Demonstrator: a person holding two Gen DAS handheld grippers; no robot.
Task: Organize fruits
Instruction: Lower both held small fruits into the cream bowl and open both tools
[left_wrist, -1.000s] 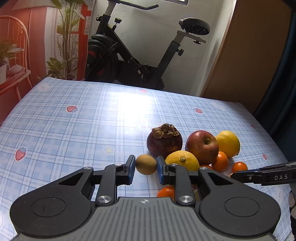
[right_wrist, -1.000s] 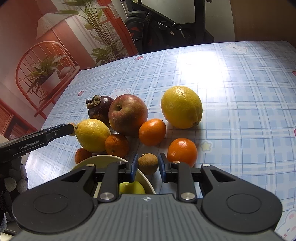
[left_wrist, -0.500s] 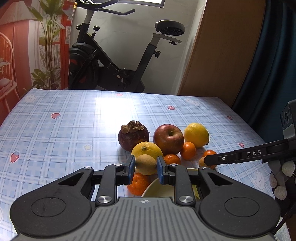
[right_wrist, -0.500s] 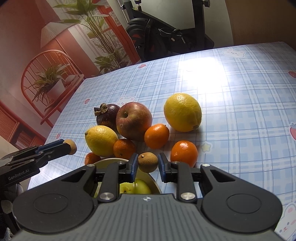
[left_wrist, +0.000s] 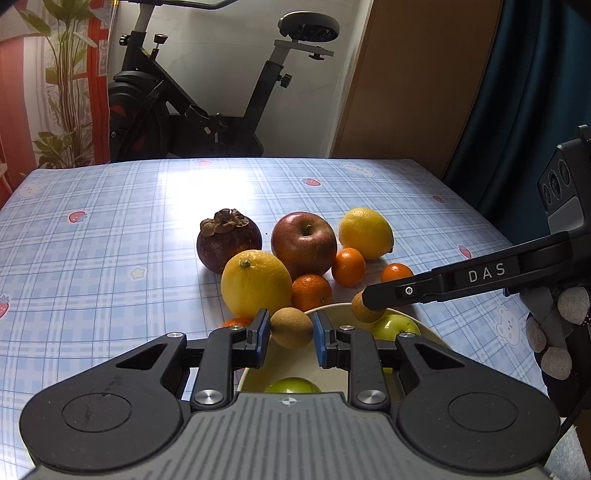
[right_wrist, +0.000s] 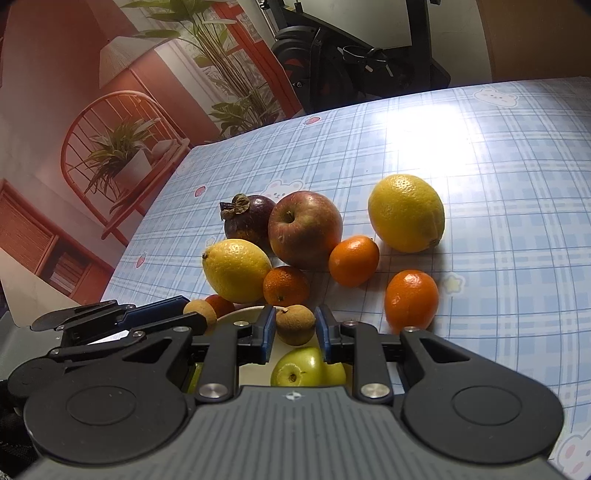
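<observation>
My left gripper (left_wrist: 290, 328) is shut on a small brown longan (left_wrist: 291, 328), held over the rim of a cream bowl (left_wrist: 332, 312). The right gripper (right_wrist: 294, 325) is shut on a second longan (right_wrist: 295, 325), above the same bowl (right_wrist: 242, 314). Green apples (left_wrist: 395, 326) (right_wrist: 306, 367) lie in the bowl. In the left wrist view the right gripper (left_wrist: 364, 297) reaches in from the right with its longan (left_wrist: 360, 308). The left gripper (right_wrist: 195, 312) and its longan (right_wrist: 201, 311) show low on the left in the right wrist view. Behind the bowl sit a mangosteen (left_wrist: 229, 240), a red apple (left_wrist: 303, 245), two lemons (left_wrist: 256, 282) (left_wrist: 365, 232) and several small oranges (left_wrist: 311, 291).
A blue checked tablecloth (left_wrist: 110, 258) covers the table. An exercise bike (left_wrist: 192, 110) stands behind the far edge, beside a wooden door (left_wrist: 417, 81) and a dark curtain (left_wrist: 524, 92). A gloved hand (left_wrist: 554, 332) holds the right gripper.
The left gripper has carried its longan rightward, from beside the fruit pile to over the bowl, which now shows beneath it. The right gripper has barely moved.
</observation>
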